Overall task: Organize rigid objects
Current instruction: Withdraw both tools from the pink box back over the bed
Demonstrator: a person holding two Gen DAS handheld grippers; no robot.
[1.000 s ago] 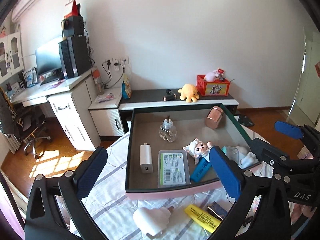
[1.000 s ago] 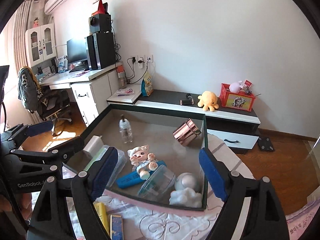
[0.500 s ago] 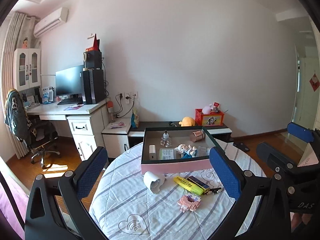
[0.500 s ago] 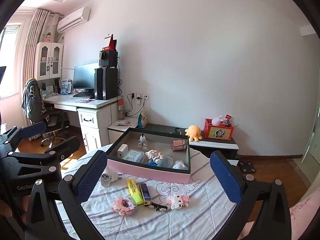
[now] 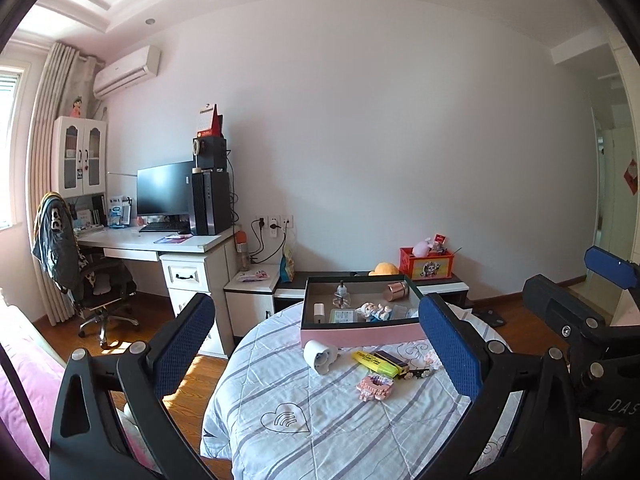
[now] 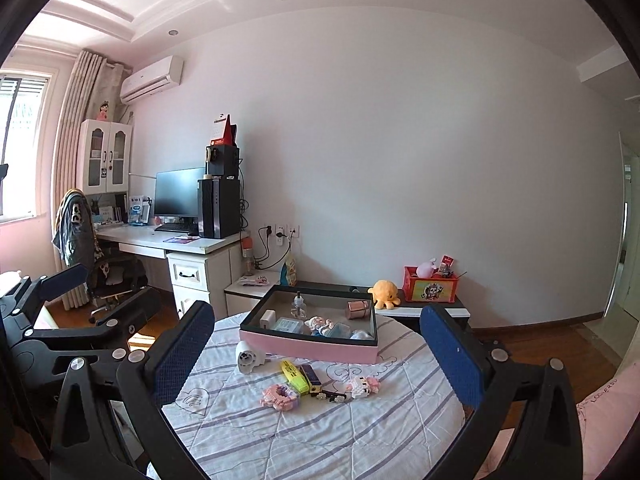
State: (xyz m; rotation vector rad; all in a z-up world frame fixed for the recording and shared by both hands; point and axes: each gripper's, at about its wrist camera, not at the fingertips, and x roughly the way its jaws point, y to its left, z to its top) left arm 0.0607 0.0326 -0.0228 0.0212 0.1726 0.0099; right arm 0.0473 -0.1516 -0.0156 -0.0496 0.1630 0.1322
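A pink box (image 5: pixel 360 336) (image 6: pixel 308 346) with a dark rim stands at the far side of the round table (image 5: pixel 320 432) (image 6: pixel 320 432); it holds a figurine (image 5: pixel 374 311), a small bottle (image 5: pixel 342 298), a white charger and a copper can (image 6: pixel 359 309). In front of it lie a white lamp-like item (image 5: pixel 319 356) (image 6: pixel 248 356), a yellow highlighter (image 5: pixel 376 361) (image 6: pixel 295 376), a dark flat item (image 6: pixel 310 374) and pink block toys (image 5: pixel 375 386) (image 6: pixel 280 396). My left gripper (image 5: pixel 316 356) and right gripper (image 6: pixel 316 360) are open, empty, held back from the table.
A white desk (image 5: pixel 160 244) with monitor and computer tower stands at the left, with an office chair (image 5: pixel 92 280). A low cabinet (image 6: pixel 420 306) behind the table bears a yellow plush (image 6: pixel 383 292) and a red box (image 6: pixel 430 288). Wooden floor surrounds the table.
Both grippers have pulled back and up from over the pink box; the whole table and room now show. Both stay open and empty.
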